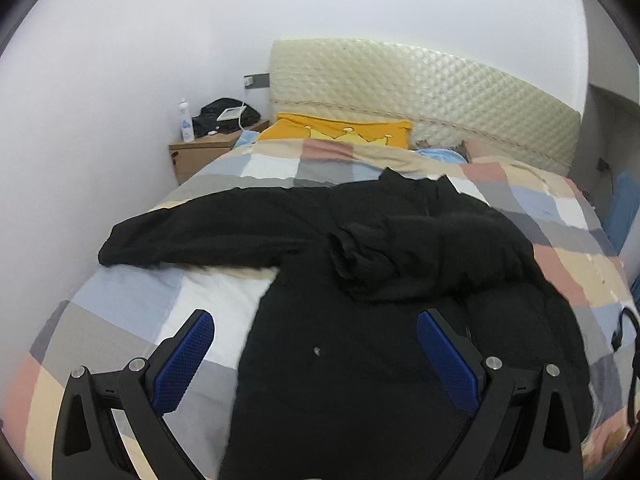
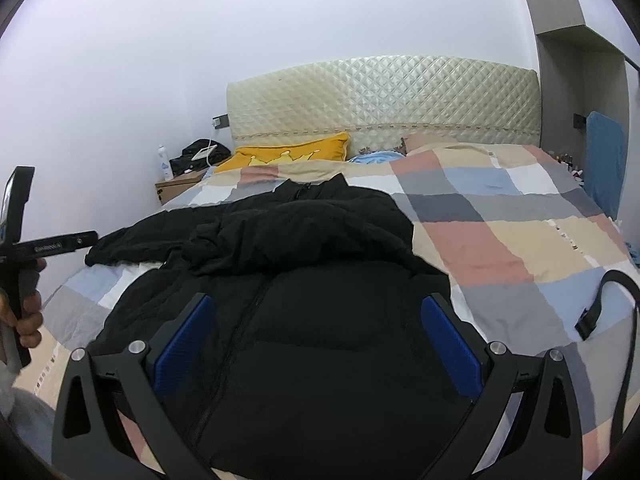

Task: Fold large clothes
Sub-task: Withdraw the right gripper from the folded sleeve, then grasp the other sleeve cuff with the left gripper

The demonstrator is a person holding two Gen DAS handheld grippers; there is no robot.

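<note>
Two claws hovering wide over a half-folded black jacket (image 1: 360,320) on the checked quilt (image 1: 120,312).

Both are gaping and gripping nothing: the left gripper (image 1: 316,344) is straddling the jacket's near left edge, the right gripper (image 2: 316,332) is hanging over the zipped front (image 2: 240,320). Collar (image 2: 312,190) is pointing away, hem nearest, so the long axis is running straight ahead. One sleeve (image 1: 192,236) is trailing out forward-left, the other looks already folded across. Next, likely: pinching that cuff and bringing it in.
</note>
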